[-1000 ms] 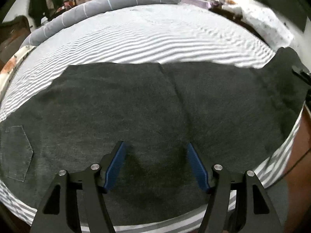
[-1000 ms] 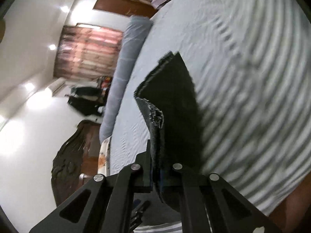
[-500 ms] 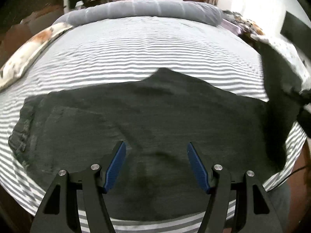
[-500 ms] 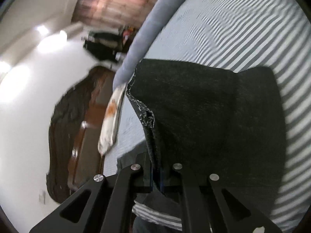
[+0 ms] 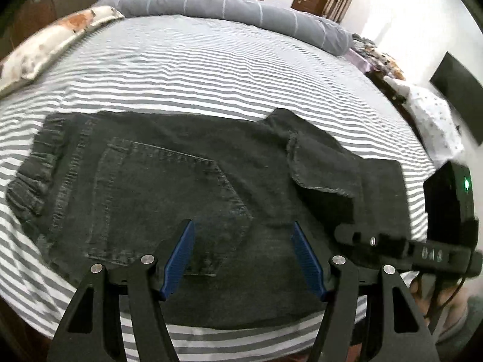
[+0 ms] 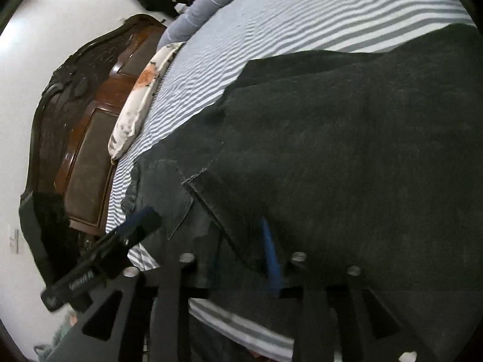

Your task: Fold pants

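Note:
Dark grey jeans (image 5: 157, 187) lie on the striped bed, waistband at the left, a back pocket (image 5: 169, 199) facing up. The leg end (image 5: 326, 169) is folded back over the seat area. My left gripper (image 5: 243, 241) is open and empty, hovering over the near edge of the jeans. My right gripper (image 6: 241, 253) has its jaws apart over the folded leg hem (image 6: 205, 193), with cloth between the blue pads; it also shows in the left wrist view (image 5: 392, 241) at the right.
The bed (image 5: 211, 69) has a grey-and-white striped sheet. A grey bolster (image 5: 229, 6) lies along the far side, a patterned pillow (image 5: 51, 45) at the far left. A carved wooden headboard (image 6: 78, 126) stands beyond. The bed's near edge (image 5: 211, 338) is just below my left gripper.
My right gripper carried the leg end leftward over the seat, laid it down and opened. My left gripper's view swung left to the waistband and pocket; it stayed open.

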`<action>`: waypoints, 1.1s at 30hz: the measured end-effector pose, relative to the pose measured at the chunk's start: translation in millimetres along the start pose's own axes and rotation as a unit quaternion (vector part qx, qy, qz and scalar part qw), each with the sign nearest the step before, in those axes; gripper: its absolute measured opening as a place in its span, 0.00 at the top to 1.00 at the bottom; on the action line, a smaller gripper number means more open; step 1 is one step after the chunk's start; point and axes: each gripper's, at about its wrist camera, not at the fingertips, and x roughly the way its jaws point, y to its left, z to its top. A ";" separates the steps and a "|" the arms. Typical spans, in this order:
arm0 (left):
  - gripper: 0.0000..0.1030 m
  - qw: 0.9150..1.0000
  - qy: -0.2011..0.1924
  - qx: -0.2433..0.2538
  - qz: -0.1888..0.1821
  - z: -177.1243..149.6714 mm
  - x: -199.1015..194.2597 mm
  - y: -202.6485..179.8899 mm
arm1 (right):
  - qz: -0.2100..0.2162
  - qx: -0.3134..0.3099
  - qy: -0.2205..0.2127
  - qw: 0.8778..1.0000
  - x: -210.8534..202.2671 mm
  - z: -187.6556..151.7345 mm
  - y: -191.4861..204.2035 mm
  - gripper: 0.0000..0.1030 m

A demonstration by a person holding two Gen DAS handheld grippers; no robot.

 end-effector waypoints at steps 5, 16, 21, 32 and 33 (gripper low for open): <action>0.35 0.998 0.020 -0.018 -0.053 -1.0 5.7 -1.4 | 0.008 0.008 -0.007 1.000 -15.9 -40.5 -8.2 0.62; 0.35 0.992 0.069 -0.046 -0.094 14.1 44.0 -19.5 | 0.007 0.107 -0.061 0.992 -47.6 -66.6 -67.8 0.62; 0.35 0.993 0.073 -0.035 -0.080 19.8 59.3 -36.8 | 0.001 0.157 -0.100 0.983 -80.4 -72.8 -103.5 0.62; 0.91 0.998 0.048 -0.001 -0.035 10.5 56.2 -66.8 | -0.009 0.212 -0.142 0.967 -109.8 -80.3 -133.1 0.85; 0.92 0.998 0.047 -0.006 -0.040 9.5 54.2 -66.8 | -0.012 0.209 -0.142 0.968 -112.7 -80.4 -134.0 0.87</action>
